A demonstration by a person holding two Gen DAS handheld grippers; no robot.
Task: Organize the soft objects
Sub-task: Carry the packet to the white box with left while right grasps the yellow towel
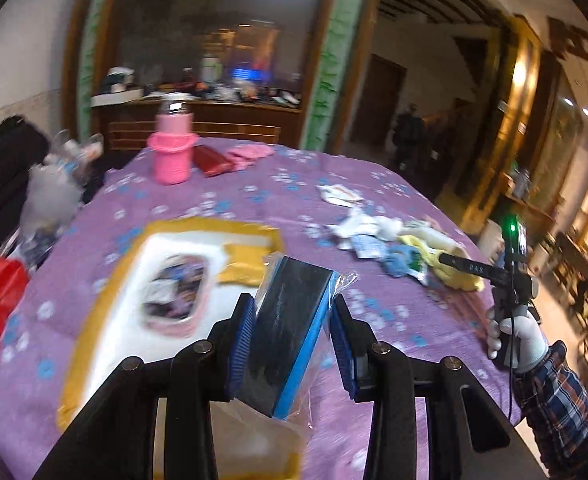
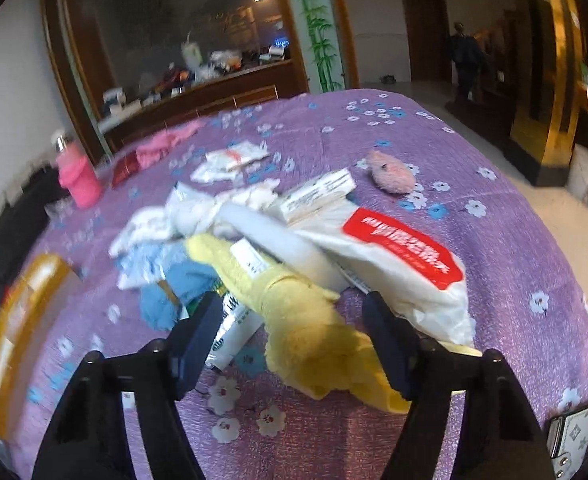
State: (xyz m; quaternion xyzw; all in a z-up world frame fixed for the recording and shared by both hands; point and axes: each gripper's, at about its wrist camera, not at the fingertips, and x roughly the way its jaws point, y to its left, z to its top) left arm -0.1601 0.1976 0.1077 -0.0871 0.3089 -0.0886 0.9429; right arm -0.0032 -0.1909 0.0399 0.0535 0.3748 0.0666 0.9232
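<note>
Between left gripper (image 1: 292, 320) fingers: wrapped sponge (image 1: 290, 332)

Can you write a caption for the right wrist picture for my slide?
Open right gripper straddles a yellow cloth on the purple tablecloth.

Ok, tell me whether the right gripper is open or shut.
Open. The right gripper has its fingers spread wide on either side of the yellow towel, with gaps showing between each finger and the cloth.
</note>
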